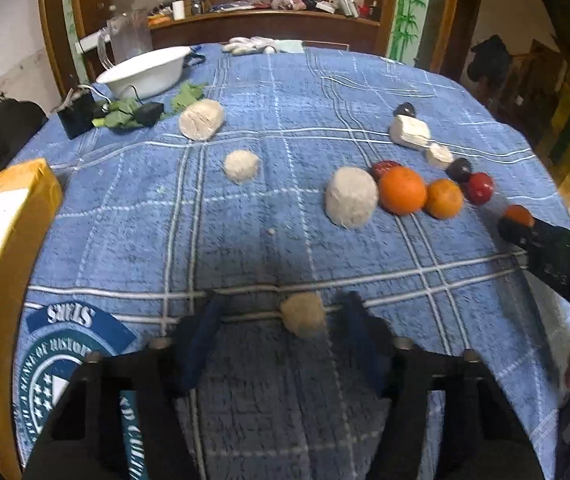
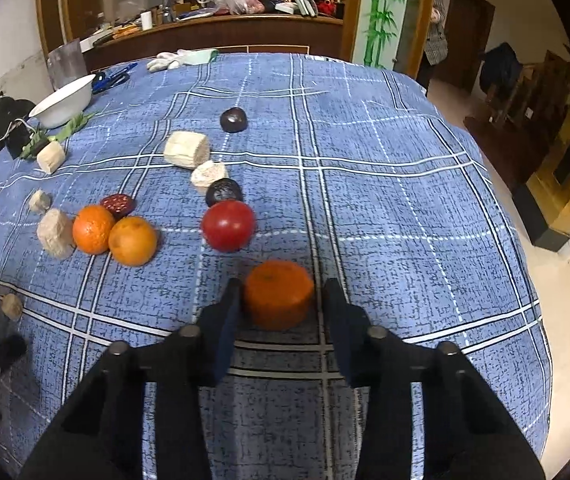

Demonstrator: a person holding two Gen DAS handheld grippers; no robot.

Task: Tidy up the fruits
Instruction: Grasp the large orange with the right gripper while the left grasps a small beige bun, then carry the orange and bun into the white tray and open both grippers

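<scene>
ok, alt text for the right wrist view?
The right gripper straddles a flat orange fruit on a blue plaid tablecloth, its fingers close beside the fruit, contact unclear. Beyond it lie a red tomato, two oranges, dark fruits and pale chunks; a white bowl sits far left.

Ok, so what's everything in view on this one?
oranges: three, orange, two touching at left, one near front
red fruit: one, red, centre
dark fruits: three, dark purple-red, centre and left
pale chunks: six, beige, scattered left
bowl: one, white, far left
cloth: one, blue checked, covering table
left gripper: one, black, open around a pale chunk
right gripper: one, black, open around the near orange
</scene>
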